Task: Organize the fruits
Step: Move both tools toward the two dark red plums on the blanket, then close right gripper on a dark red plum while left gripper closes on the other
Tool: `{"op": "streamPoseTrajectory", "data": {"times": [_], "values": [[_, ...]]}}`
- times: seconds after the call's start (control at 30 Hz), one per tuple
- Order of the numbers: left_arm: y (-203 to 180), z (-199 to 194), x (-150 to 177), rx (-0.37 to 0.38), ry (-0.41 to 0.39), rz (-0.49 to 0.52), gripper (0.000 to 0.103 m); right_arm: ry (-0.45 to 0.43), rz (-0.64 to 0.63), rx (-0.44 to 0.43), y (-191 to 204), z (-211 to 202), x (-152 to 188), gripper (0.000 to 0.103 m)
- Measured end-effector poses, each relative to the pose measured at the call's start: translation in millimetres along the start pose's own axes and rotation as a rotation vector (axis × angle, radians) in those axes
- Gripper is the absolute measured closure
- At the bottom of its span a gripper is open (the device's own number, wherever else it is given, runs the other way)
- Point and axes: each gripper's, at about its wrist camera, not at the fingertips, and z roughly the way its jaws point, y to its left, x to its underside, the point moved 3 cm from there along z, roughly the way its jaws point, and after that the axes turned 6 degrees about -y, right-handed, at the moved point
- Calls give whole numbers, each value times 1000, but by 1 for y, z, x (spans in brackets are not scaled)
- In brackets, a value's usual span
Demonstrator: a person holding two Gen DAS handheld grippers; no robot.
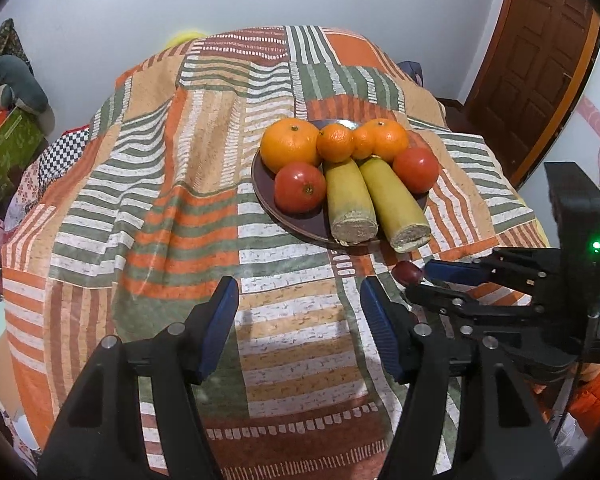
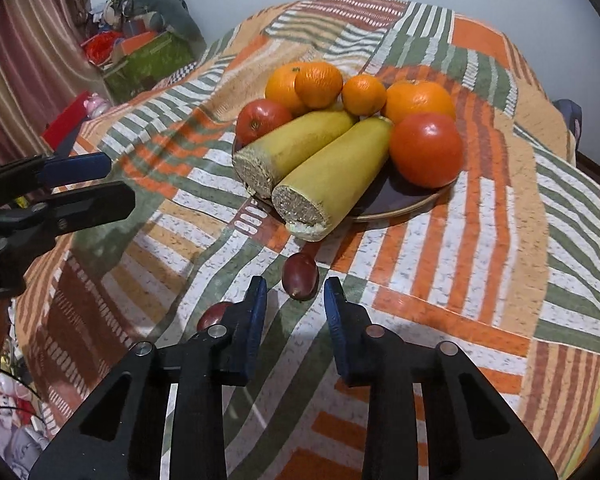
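Grape [image 2: 299,276] just ahead of R fingers [image 2: 339,312]

The left hand-held gripper [image 1: 298,312] has two matte black plastic fingers, each faced on its inner side with a ribbed blue pad [image 1: 220,324]. Round silver pivot pins sit at the finger joints, and the wide black links behind them have triangular cut-outs. The right hand-held gripper [image 2: 296,304] is built the same way: black fingers, blue ribbed pads [image 2: 334,312], silver pins, cut-out links. Seen from the left one's camera, its black body carries small screws and a lit green lamp [image 1: 596,246]. Just behind it shows an orange sleeve [image 1: 598,396].
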Motion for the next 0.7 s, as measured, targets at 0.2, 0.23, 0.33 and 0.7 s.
{"op": "streamPoseTrajectory", "data": {"times": [0.2, 0.23, 0.33, 0.7], "values": [[-4, 9, 7, 17, 29, 12, 40, -5, 0, -1, 0, 5, -1, 86], [-6, 10, 8, 21, 33, 17, 40, -6, 2, -4, -1, 5, -1, 86], [-11, 9, 9, 34, 36, 29, 40, -9, 10, -9, -2, 1, -1, 86], [-47, 12, 22, 86, 81, 69, 42, -85, 56, 11, -21, -46, 1, 86]]}}
